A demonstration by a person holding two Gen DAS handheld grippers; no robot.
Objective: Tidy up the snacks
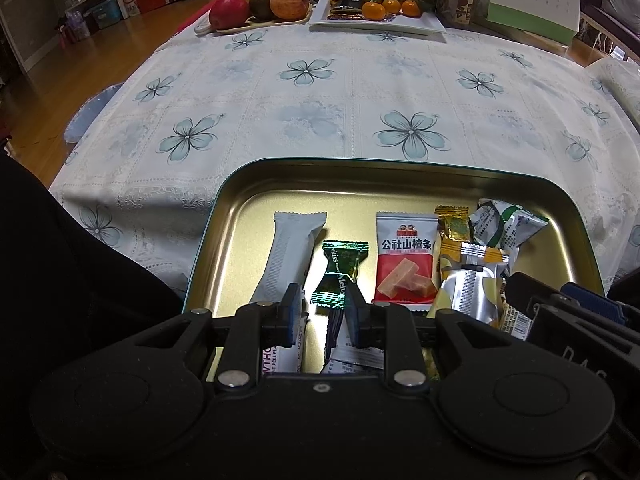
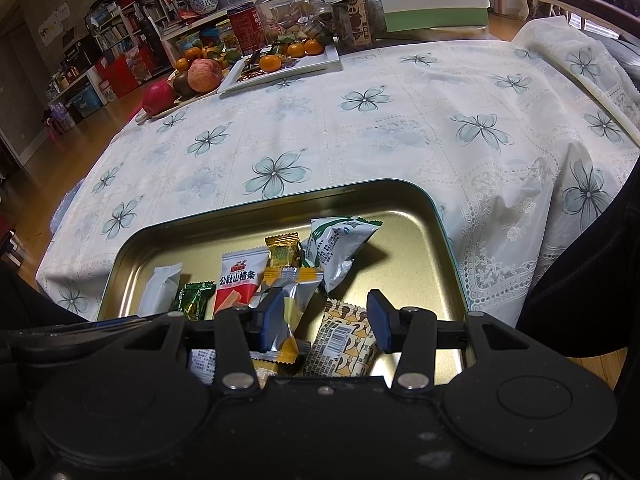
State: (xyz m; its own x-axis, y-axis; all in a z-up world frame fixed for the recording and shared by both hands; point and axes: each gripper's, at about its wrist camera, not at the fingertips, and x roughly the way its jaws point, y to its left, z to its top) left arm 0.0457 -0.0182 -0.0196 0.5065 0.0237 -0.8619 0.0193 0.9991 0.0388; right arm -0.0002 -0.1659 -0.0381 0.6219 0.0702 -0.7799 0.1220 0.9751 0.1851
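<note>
Snacks lie in a row inside the shallow gold metal tray [image 1: 240, 184], its far half bare up to the rounded rim. Left gripper [image 1: 322, 312] pinches the crinkly green candy [image 1: 340, 268]; right gripper [image 2: 326, 318] hangs spread wide above a glossy patterned packet [image 2: 344, 340]

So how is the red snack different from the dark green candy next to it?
The red snack is a flat rectangular pouch; the green candy is a smaller wrapper pinched in the middle. The red snack has a white top with Chinese writing and a picture of orange-brown bars; the green candy is dark, shiny and has Latin letters. The left gripper straddles the green candy's near end, while the red snack lies clear of it. Both lie in the gold tin.
</note>
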